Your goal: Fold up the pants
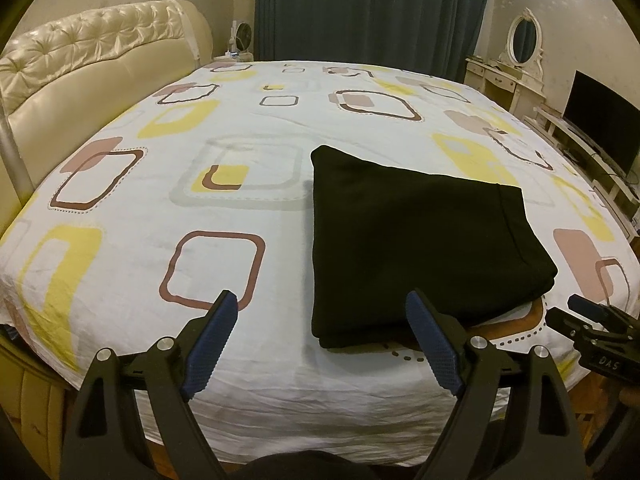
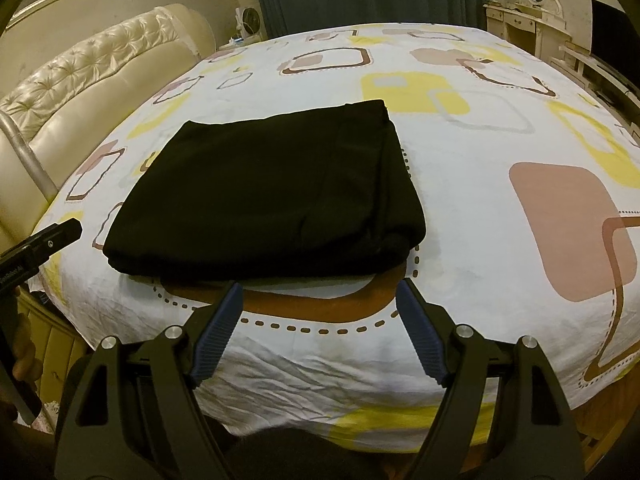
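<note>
The black pants (image 1: 416,240) lie folded into a flat rectangle on the bed near its front edge; they also show in the right wrist view (image 2: 272,196). My left gripper (image 1: 320,300) is open and empty, just in front of the pants' near left corner. My right gripper (image 2: 320,288) is open and empty, just in front of the pants' near edge. The right gripper shows at the right edge of the left wrist view (image 1: 592,320). The left gripper shows at the left edge of the right wrist view (image 2: 44,240).
The bed has a white sheet (image 1: 224,216) with yellow, brown and pink squares. A cream tufted headboard (image 1: 92,64) stands at the left. Dark curtains (image 1: 372,8) hang behind. A dressing table with mirror (image 1: 516,60) and a TV (image 1: 600,124) stand at the right.
</note>
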Tool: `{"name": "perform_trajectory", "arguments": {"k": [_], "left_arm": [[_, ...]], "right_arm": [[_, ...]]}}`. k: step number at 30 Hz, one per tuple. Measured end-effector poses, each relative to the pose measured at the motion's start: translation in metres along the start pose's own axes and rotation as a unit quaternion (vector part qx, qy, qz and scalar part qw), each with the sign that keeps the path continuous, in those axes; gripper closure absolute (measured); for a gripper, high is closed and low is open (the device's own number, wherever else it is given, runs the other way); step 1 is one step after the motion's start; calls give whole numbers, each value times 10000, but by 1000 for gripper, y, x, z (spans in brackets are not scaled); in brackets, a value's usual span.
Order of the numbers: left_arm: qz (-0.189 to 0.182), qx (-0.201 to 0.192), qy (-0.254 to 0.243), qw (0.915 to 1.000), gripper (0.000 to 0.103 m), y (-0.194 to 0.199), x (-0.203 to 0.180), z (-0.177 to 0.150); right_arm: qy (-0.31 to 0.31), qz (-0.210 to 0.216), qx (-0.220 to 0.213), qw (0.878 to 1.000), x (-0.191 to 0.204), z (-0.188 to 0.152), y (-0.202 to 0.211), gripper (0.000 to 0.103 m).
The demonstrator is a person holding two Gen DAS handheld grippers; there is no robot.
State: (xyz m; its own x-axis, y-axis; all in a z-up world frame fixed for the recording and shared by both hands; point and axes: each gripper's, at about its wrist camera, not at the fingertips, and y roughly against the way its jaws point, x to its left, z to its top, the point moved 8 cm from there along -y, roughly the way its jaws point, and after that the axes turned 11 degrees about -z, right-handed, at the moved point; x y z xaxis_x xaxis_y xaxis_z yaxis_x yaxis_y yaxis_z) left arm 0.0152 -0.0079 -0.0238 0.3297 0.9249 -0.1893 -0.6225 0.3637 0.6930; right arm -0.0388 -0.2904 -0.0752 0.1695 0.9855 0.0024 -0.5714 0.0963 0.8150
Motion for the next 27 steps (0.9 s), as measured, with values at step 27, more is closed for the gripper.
{"name": "perform_trajectory", "arguments": {"k": [27], "left_arm": [[85,3,-35,10000,17,-1,-3,0]], "right_arm": [[60,20,66,10000,2,-3,-3,25]]}}
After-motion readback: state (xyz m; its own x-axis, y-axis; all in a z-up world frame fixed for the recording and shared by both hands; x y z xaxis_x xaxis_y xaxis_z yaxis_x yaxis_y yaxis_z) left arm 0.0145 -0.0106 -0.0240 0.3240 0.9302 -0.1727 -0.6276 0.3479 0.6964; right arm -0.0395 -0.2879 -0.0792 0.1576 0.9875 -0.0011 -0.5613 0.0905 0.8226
